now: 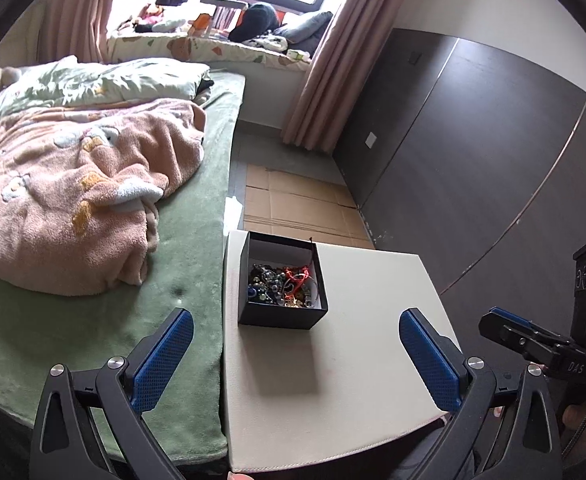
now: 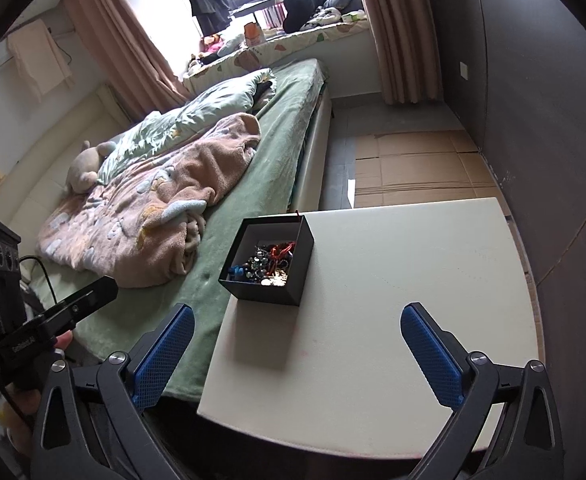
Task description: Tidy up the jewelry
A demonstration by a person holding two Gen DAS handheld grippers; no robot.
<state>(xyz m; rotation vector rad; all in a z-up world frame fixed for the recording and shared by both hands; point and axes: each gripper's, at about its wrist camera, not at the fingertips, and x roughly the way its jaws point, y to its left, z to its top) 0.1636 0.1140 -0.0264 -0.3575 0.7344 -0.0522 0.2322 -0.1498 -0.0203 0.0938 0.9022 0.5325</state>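
A black open box (image 1: 281,318) stands at the far left of a white table (image 1: 373,340). It holds a tangled pile of jewelry (image 1: 283,284): dark beads, red cord and gold pieces. My left gripper (image 1: 296,334) is open and empty, above the table just short of the box. In the right wrist view the box (image 2: 267,292) and jewelry (image 2: 267,266) sit ahead and to the left. My right gripper (image 2: 297,332) is open and empty over the table (image 2: 393,300). The right gripper also shows at the right edge of the left wrist view (image 1: 509,330).
A bed with a green cover (image 1: 197,240) and a pink blanket (image 1: 73,200) adjoins the table's left side. Flattened cardboard (image 1: 297,204) lies on the floor beyond the table. A dark panelled wall (image 1: 473,160) runs along the right. Curtains (image 1: 321,80) hang by the window.
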